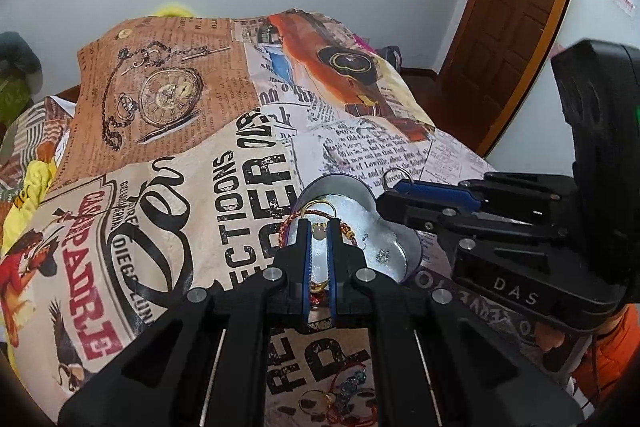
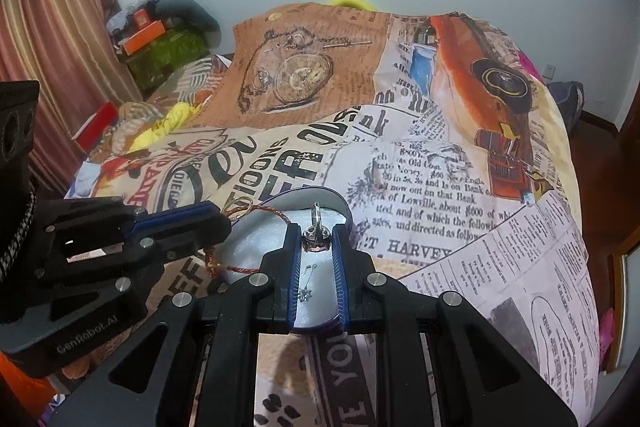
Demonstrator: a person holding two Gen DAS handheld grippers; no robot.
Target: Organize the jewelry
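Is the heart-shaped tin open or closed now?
Open. The heart-shaped tin has no lid on it; its white lining shows, with a small silver earring lying inside.

Silver ring between right fingers

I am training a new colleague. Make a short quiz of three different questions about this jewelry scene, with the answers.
1. True or false: the right claw grips a silver ring.
2. The left claw holds: A) a watch, B) a red cord bracelet, C) nothing.
3. Fill in: both claws are over the heart-shaped ____.

Key: 1 true. 2 B; a bead sits between its fingers. 3 tin; it lies open on the printed cloth.
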